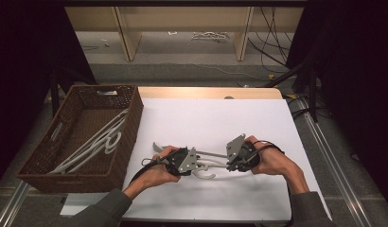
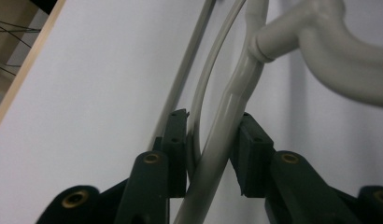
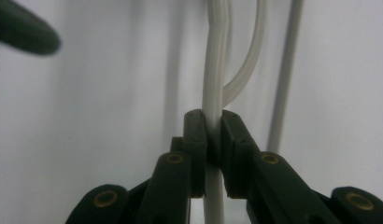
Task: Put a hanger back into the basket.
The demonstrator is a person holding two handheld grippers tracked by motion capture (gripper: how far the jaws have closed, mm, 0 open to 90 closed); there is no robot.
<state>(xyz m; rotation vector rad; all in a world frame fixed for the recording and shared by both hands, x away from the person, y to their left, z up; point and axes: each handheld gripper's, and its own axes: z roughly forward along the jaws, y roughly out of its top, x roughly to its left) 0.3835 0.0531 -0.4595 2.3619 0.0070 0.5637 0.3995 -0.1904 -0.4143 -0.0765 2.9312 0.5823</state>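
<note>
Plastic, pale grey and glossy: that is what we have between both tools right now, a clothes hanger (image 1: 208, 165) lying across the white sheet (image 1: 216, 123) that covers the table. We hold it from both ends, each gripper facing inward at the other.

Our left gripper (image 2: 210, 149) has the hanger's rounded bar between its black ribbed pads. The bar curves up from the jaws in a smooth bend, the right pad is against it and the left pad sits tight beside it with a thinner inner strand squeezed alongside, so we call this one clenched on the hanger. Just beyond its tips a thick tubular hook (image 2: 329, 51) branches off through a small collar and sweeps away to the right. A slim straight rod (image 2: 187, 70) runs up on the far side of the left jaw.

Our right gripper (image 3: 213, 135) is clamped on a flat, narrow strip of the same hanger, both pads pressed flush on it. Ahead of its tips a thin curved strand peels off to the right, with the straight rod standing just beyond.

Out past the left gripper's outer side sits a dark woven wicker basket (image 1: 130, 123), rectangular, with more pale hangers (image 1: 100, 139) heaped inside.
</note>
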